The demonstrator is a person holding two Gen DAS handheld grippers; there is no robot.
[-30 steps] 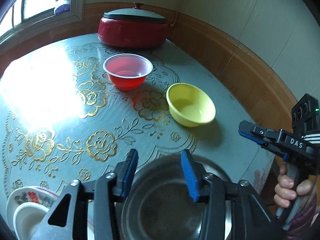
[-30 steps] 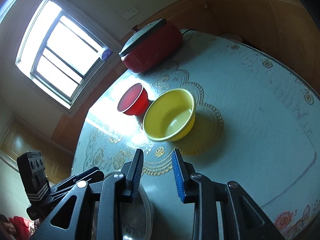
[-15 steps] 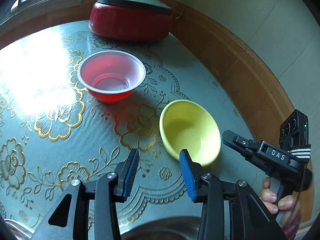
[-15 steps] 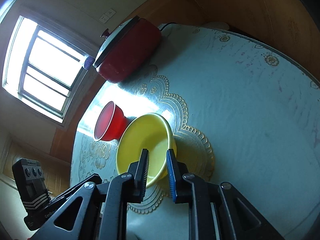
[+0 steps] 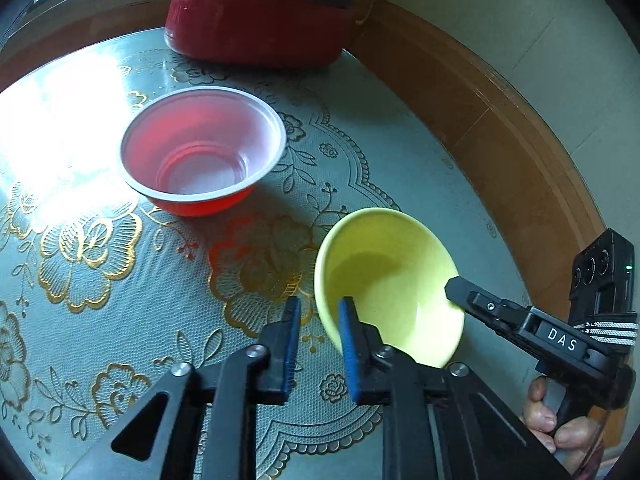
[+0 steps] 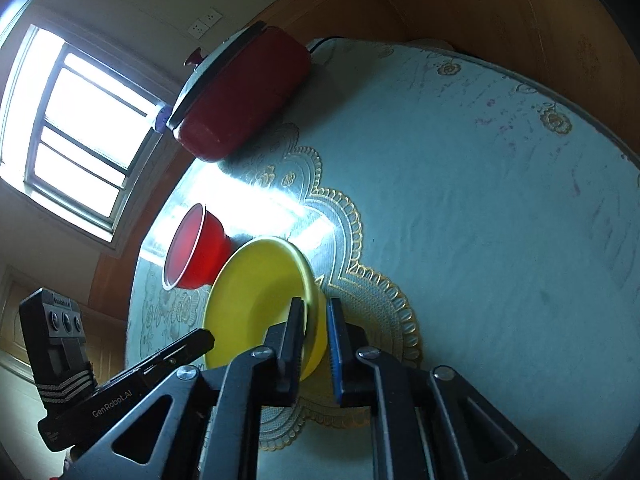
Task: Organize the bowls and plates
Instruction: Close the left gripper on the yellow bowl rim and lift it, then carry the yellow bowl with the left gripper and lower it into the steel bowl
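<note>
A yellow bowl (image 5: pixel 392 276) (image 6: pixel 256 300) stands on the patterned tablecloth. In the left wrist view my left gripper (image 5: pixel 318 320) straddles the bowl's near-left rim. Its jaws are closing: the right pad lies over the inside and a slit of cloth shows between the left pad and the wall. My right gripper (image 6: pixel 314 320) is shut on the opposite rim, one finger inside the bowl and one outside. Its tip (image 5: pixel 454 286) shows at the bowl's right edge. The left gripper's tip (image 6: pixel 204 338) meets the bowl's left rim. A translucent red bowl (image 5: pixel 202 152) (image 6: pixel 196 254) stands apart, farther back.
A red pot with a grey lid (image 5: pixel 260 16) (image 6: pixel 244 92) stands at the table's far edge by the wooden wall panel (image 5: pixel 500 128). A hand (image 5: pixel 548 412) holds the right gripper's handle. The table edge (image 6: pixel 592 128) curves along the right. A bright window (image 6: pixel 80 120) is on the left.
Both grippers came forward and down to the yellow bowl, and both sets of jaws narrowed. The right jaws closed on the bowl's rim. The steel bowl and plates at the near edge left view.
</note>
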